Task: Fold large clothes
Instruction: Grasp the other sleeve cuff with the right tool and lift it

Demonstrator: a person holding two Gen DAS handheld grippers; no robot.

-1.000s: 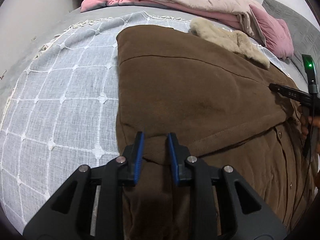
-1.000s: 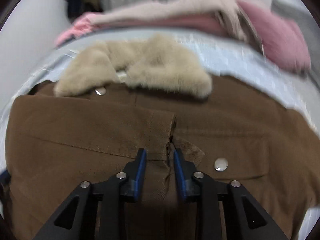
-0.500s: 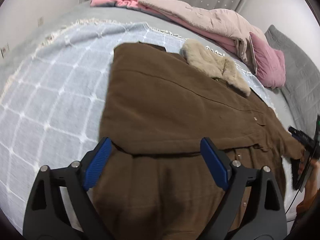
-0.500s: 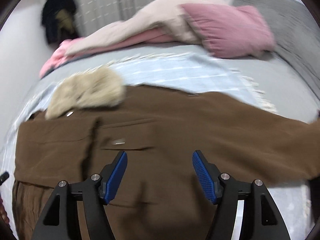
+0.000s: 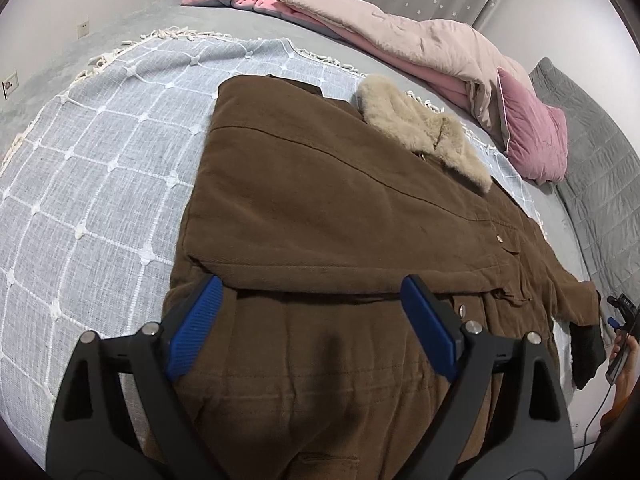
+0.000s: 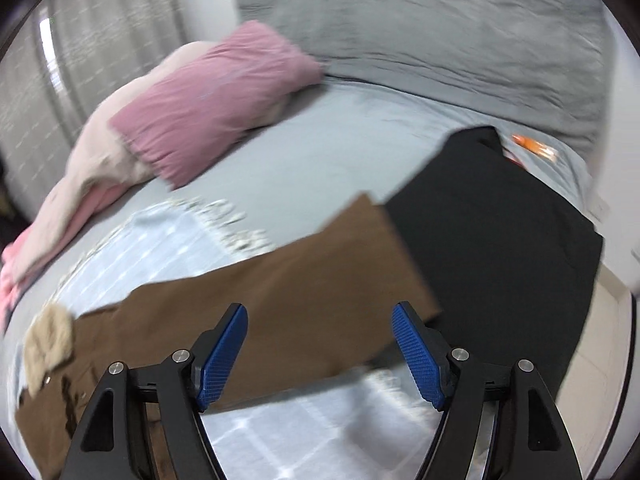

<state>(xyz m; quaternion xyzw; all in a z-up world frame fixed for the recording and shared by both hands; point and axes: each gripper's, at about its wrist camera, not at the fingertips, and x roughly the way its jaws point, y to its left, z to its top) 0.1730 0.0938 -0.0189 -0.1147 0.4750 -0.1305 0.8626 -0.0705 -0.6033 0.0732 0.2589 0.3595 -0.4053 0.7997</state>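
A pale blue woven throw (image 5: 100,184) with a white grid of raised knots and a fringed edge covers the bed, and on it, to the right of its bare stretch, lies the brown coat (image 5: 320,208), a thick, finely ribbed fabric spread flat with one sleeve folded across its body. At the coat's far end sits its beige fur collar (image 5: 424,132), shaggy and soft; beyond the collar lie a puffy pale-pink quilt (image 5: 420,44) and a mauve pillow (image 5: 536,136). The left gripper (image 5: 312,320) hangs over the coat's lower half with its blue ridged pads wide apart, gripping nothing. The left wrist view alone shows the metal snaps down the coat's front. The blurred right wrist view alone shows the coat's other sleeve (image 6: 280,300) stretched straight out from the coat, ending in a smooth black cuff (image 6: 500,248), with a rumpled grey blanket (image 6: 460,28) beyond. The right gripper (image 6: 320,356) is also spread wide and empty, just above that sleeve.
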